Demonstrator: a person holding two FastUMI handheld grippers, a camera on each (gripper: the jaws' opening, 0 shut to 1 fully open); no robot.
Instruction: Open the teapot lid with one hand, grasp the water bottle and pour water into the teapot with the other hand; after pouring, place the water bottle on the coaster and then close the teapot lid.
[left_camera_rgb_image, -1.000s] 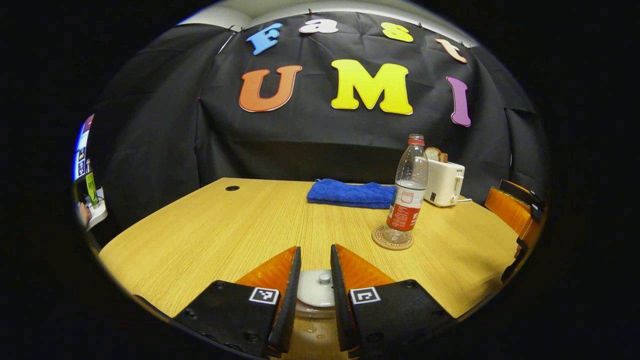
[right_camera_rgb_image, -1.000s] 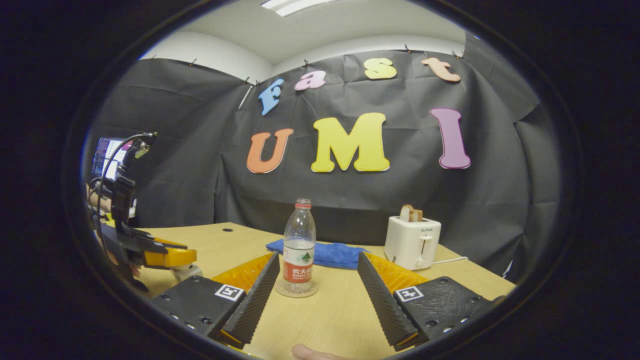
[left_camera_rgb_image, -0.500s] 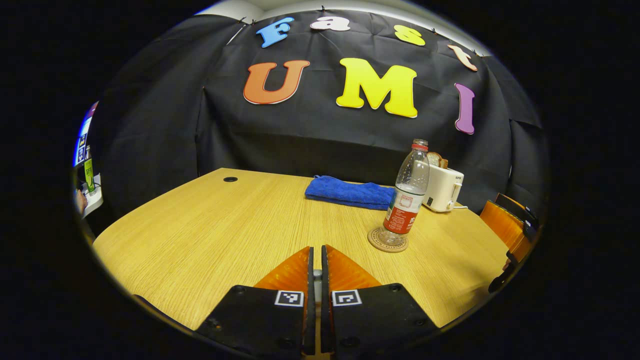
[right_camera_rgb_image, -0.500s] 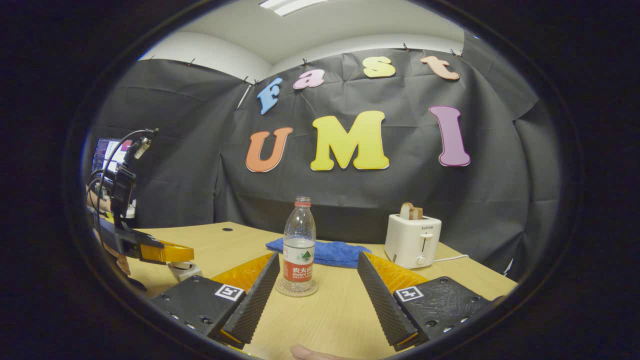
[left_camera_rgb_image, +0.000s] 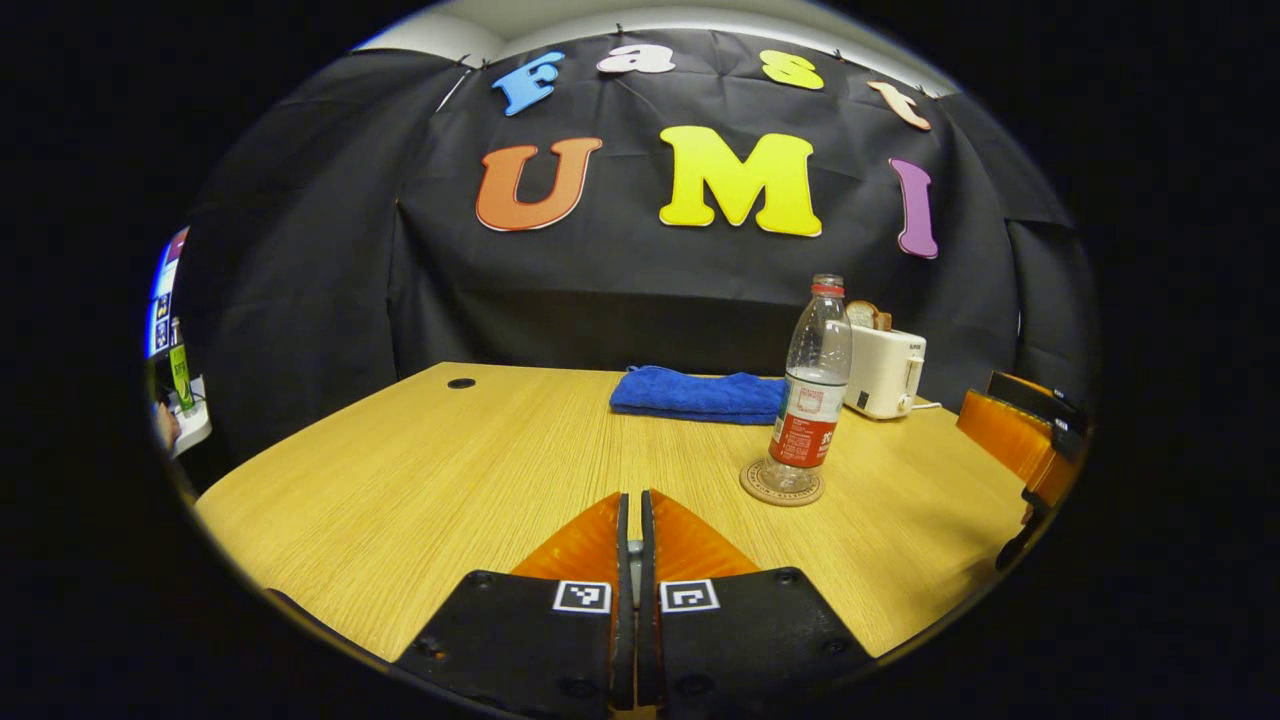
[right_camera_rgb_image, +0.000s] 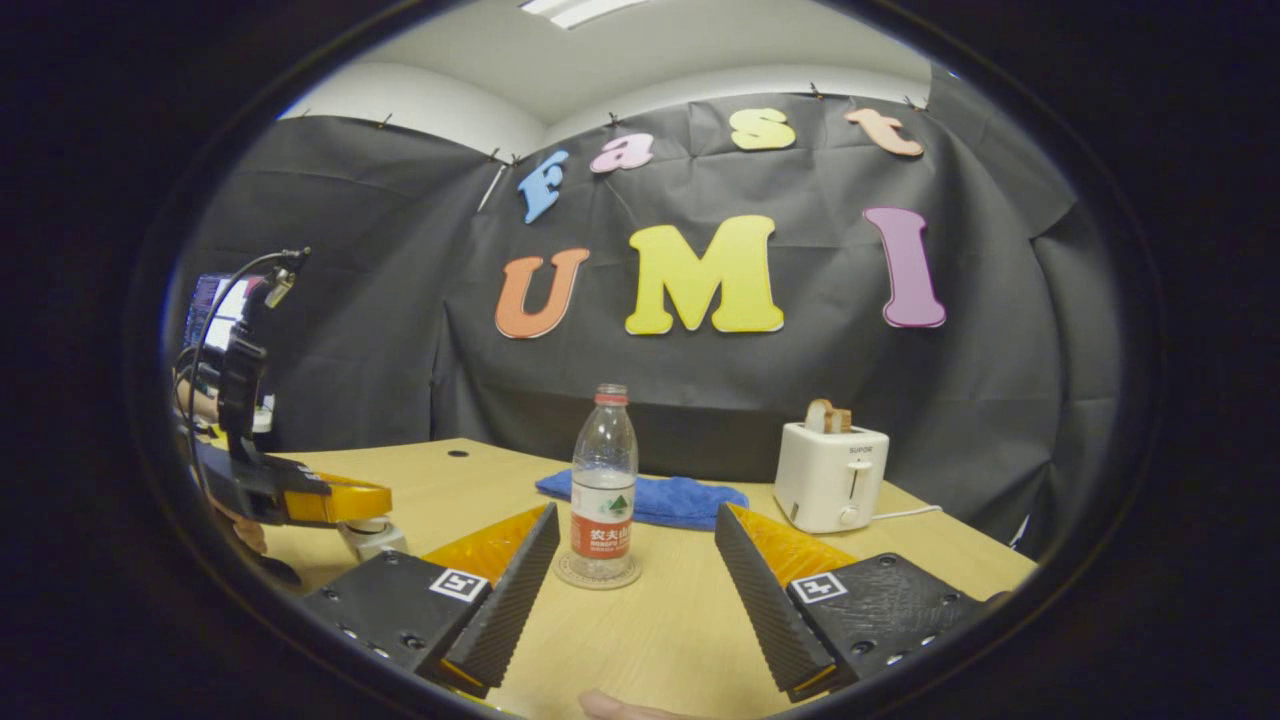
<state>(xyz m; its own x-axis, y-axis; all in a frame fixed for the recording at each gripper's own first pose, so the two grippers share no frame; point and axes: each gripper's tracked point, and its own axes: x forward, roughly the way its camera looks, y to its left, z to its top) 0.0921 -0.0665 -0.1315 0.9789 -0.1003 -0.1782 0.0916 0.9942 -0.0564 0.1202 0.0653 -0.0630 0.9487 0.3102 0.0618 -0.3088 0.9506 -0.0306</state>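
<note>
Bottle (right_camera_rgb_image: 603, 480) stands tall on its coaster (right_camera_rgb_image: 598, 575), straight ahead between the wide-apart fingers of the right gripper (right_camera_rgb_image: 632, 570). Left gripper (left_camera_rgb_image: 630, 560) looks pinched together; I cannot tell on what.

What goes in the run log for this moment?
left gripper: shut on lid knob | right gripper: open, facing water bottle | bottle: upright on coaster

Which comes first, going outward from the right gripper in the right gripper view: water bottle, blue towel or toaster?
From the right gripper, whose jaws stand wide open:
1. Water bottle, upright on its coaster, just ahead between the fingers.
2. and 3. Blue towel, behind the bottle, and white toaster, off to the right: both clearly beyond the bottle, but too close to rank.
</note>
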